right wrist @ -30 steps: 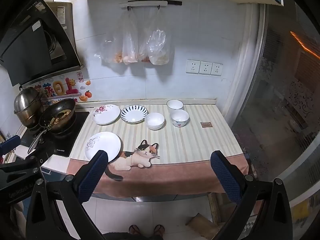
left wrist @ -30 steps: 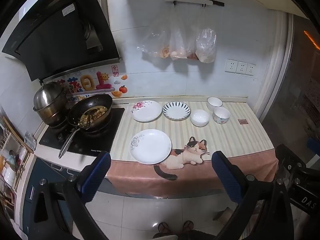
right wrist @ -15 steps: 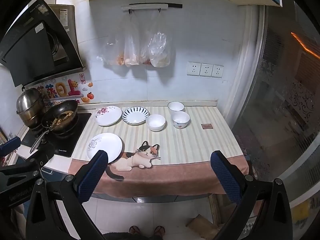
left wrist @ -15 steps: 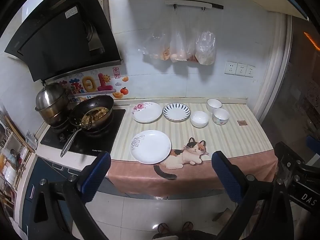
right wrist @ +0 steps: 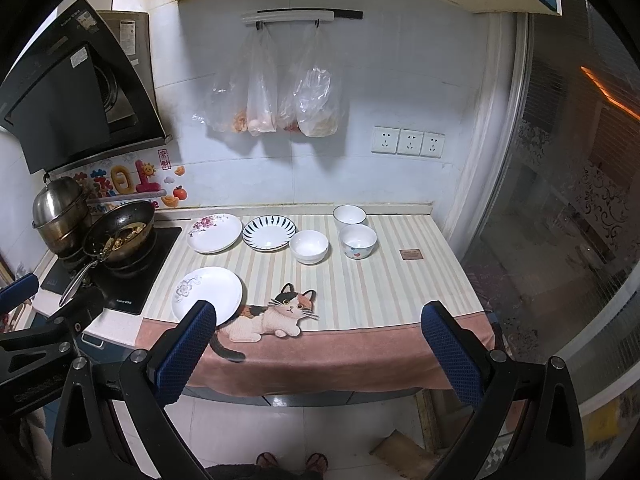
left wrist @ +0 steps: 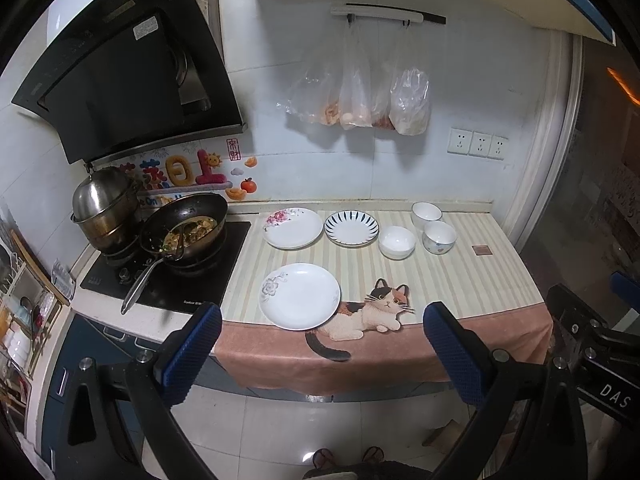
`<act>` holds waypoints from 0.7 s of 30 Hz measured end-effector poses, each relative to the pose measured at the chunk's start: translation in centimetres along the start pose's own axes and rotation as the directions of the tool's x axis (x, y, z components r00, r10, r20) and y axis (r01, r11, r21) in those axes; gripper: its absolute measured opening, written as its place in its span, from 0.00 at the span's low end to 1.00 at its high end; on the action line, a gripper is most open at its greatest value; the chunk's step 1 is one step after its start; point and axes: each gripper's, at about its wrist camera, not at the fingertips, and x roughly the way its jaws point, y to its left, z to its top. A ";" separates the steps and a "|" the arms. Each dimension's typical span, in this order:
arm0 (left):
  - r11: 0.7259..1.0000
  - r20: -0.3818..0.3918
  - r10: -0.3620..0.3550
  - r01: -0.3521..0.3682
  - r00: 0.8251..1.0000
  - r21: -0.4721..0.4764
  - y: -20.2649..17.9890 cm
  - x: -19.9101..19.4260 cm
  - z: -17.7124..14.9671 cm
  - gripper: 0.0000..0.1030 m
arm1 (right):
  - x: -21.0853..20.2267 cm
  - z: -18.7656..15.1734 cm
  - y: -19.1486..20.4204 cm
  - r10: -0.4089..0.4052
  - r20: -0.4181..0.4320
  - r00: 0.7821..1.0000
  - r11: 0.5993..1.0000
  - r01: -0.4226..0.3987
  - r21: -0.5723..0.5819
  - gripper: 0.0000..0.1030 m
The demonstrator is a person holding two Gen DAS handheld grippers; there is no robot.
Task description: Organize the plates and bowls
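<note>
While held back from the counter's front edge, above the floor tiles:
Left gripper (left wrist: 322, 344): spread wide, nothing between the blue pads (left wrist: 188, 354) — well apart from every dish.
Right gripper (right wrist: 316, 346): likewise spread wide and empty, short of the counter's front edge.
Counter (left wrist: 460, 280): covered with a striped cloth, pink along the front edge, a printed cat (left wrist: 372, 310) near the front middle.
Grey-flower plate (left wrist: 299, 295): alone near the front edge, toward the stove-side end, its rim just beside the cat print.
Pink-flower plate (left wrist: 293, 227): near the back edge, next to the hob.
Blue-striped plate (left wrist: 351, 228): near the back edge, just beside the pink-flower plate, apart from it.
Plain white bowl (left wrist: 396, 242): upright, just beside the blue-striped plate on its window side.
Heart-marked bowl (right wrist: 357, 241): upright, beside the plain white bowl, further toward the window end.
Back bowl (left wrist: 426, 213): upright, close to the back edge, just behind the heart-marked bowl — touching or not, cannot tell.
Small brown square (left wrist: 480, 249): flat near the window end of the counter.
Hob (left wrist: 208, 280): at the far end from the window, carrying a wok (left wrist: 184, 230) with food and a steel pot (left wrist: 105, 204).
Wall: plastic bags (left wrist: 360, 92) hanging from a rail above the back edge.
</note>
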 end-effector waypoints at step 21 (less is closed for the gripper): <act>1.000 0.006 -0.001 0.001 1.000 -0.003 -0.2 -0.2 -0.2 1.00 | 0.3 -0.1 -0.6 0.000 -0.009 1.000 1.000 0.000 0.004 1.00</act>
